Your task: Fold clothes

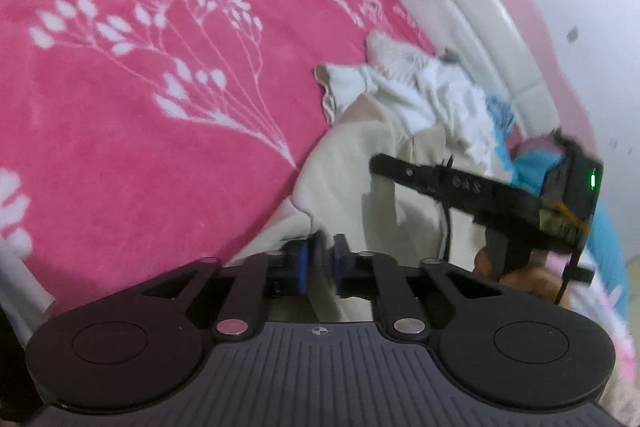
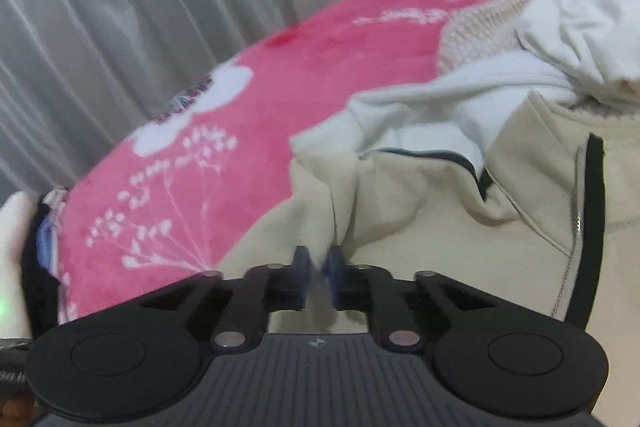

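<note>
A beige jacket [image 2: 420,211] lies crumpled on a bed's pink floral blanket [image 1: 140,87]; the left gripper [image 1: 320,259] is clenched on its fabric; the right gripper [image 2: 318,267] pinches another fold, beside white clothes [image 2: 540,39].

Pink blanket [image 1: 140,127] open; clothes pile [image 1: 432,95] blocks headboard side

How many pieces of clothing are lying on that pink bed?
At least 3: a beige zip jacket nearest, a white garment lying over its top edge, and a cream knit behind. The heap may hide more.
</note>
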`<state>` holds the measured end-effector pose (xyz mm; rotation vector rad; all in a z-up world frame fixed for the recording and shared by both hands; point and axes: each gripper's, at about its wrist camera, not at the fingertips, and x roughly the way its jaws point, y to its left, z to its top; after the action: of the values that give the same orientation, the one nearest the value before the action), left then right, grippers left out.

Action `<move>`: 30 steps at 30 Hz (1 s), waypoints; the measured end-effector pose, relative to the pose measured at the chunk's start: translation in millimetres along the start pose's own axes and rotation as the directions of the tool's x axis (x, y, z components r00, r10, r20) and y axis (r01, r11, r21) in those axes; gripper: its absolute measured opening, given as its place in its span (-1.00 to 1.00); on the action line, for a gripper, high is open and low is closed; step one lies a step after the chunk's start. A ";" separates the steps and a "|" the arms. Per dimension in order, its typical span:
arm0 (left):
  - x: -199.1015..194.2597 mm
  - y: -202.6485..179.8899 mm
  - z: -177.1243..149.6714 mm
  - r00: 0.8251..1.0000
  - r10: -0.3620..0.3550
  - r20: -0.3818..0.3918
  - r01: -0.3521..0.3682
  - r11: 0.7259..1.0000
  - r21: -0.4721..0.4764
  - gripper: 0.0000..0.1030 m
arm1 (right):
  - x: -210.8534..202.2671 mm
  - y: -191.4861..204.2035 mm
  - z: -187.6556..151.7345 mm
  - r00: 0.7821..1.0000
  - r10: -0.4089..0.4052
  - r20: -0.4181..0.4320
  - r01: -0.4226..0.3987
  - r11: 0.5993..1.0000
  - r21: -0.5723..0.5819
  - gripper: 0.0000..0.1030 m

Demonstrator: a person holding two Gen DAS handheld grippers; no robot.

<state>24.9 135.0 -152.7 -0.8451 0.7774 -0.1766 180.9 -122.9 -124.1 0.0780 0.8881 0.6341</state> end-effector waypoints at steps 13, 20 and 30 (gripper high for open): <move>-4.4 39.6 -1.0 0.995 0.025 0.096 -0.012 0.991 -0.131 -0.86 | 57.8 -4.6 4.8 0.993 0.084 0.081 -0.085 0.996 0.017 -0.83; -14.2 32.8 0.3 0.996 0.041 0.076 -0.032 0.993 -0.116 -0.75 | 21.2 -29.9 12.6 0.987 0.089 0.135 -0.107 0.985 0.136 -0.55; -53.5 -6.7 3.5 0.958 0.139 0.252 -0.173 0.978 0.118 -0.33 | -179.4 -37.3 -17.8 0.957 -0.101 0.273 0.071 0.991 0.118 -0.49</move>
<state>-10.0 155.7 -117.1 -0.6549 0.5911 0.0144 102.9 -254.8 -22.0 0.2189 0.6485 0.4798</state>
